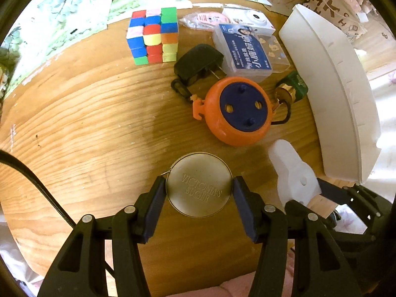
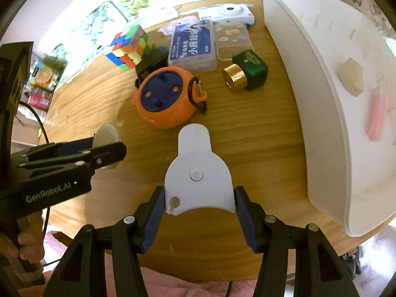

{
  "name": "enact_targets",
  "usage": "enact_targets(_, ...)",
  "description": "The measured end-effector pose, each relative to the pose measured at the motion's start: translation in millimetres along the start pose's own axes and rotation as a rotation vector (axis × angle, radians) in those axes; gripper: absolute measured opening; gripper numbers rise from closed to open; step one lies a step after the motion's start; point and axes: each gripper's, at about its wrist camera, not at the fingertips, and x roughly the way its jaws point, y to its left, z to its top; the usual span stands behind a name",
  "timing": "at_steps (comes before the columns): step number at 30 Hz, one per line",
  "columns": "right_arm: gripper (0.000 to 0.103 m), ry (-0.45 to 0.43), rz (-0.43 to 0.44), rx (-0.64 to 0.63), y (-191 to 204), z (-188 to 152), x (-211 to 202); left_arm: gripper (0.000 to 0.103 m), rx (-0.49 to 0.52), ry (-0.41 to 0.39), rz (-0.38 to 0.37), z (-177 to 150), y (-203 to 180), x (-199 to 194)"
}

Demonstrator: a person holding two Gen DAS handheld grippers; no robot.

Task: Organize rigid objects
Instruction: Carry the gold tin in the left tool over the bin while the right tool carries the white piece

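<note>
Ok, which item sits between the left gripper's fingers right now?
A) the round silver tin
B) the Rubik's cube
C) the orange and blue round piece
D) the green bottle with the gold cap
A: in the left wrist view the round silver tin lies between the fingers of the left gripper, which appear closed against its rim, while the orange and blue round piece lies farther out on the table.
</note>
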Motion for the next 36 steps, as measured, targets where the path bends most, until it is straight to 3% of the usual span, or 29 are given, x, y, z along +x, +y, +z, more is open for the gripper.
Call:
enact_targets(9, 0.056, -0.007, 0.024, -0.108, -1.8, 7.4, -16.0, 0.059, -0.022, -0.098, -0.016, -14.9, 0.4, -29.8)
enact_targets(19, 0.056, -0.028, 0.065, -0.243, -11.9, -0.4, -54.8, 0.059, -0.016, -0.215, -0.009, -12.8, -33.5, -75.4)
enact_targets(36, 0.056, -0.151, 0.139, -0.44, -32.9, -15.0, -145.0, 0.059, -0.001, -0.359, -0.005, -5.4, -99.8, -109.1)
